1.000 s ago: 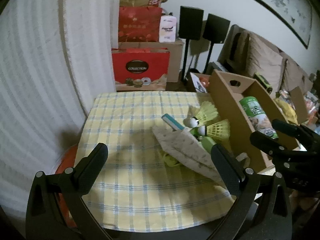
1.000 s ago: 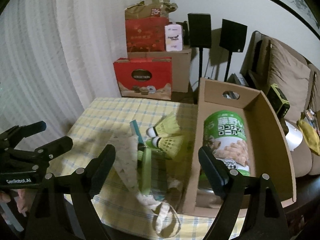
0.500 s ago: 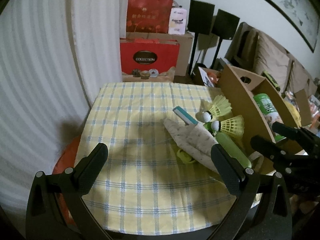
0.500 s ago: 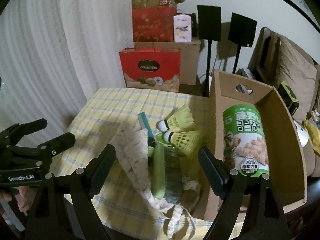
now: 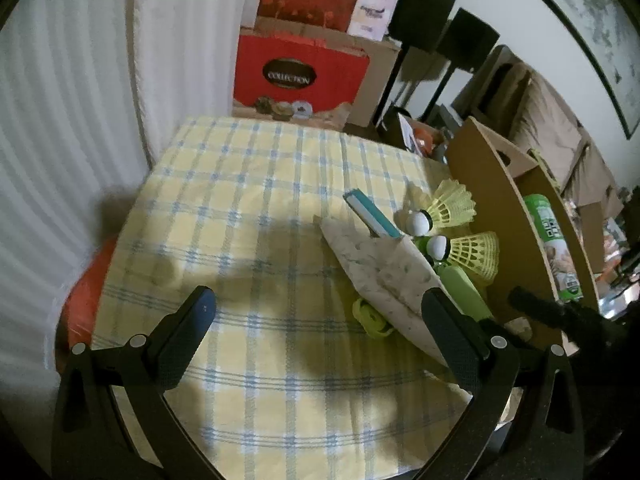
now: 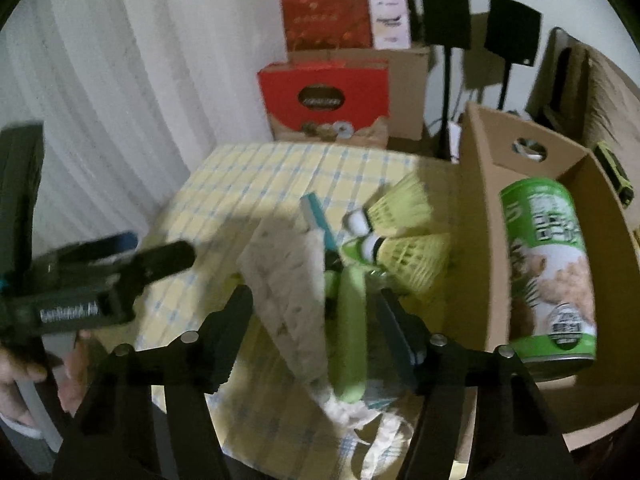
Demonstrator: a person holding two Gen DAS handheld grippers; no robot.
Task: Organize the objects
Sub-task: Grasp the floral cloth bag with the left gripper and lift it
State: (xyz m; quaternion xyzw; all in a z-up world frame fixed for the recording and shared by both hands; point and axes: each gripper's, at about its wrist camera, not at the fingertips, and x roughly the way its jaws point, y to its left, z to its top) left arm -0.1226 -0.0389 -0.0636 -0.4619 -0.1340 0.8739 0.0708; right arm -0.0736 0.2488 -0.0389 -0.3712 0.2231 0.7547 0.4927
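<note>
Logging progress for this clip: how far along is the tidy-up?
Early. Done: only the green can lies in the cardboard box. In hand: nothing; the right tool is open, its fingers on either side of the green case in the right view, and the left tool is open over bare tablecloth. Left: two shuttlecocks, the teal box, the pouch and the case remain outside the cardboard box.

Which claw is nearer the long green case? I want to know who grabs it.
Right. The right claw straddles the long green case, jaws open around it. The left claw hangs over bare tablecloth, the case off its right finger.
</note>
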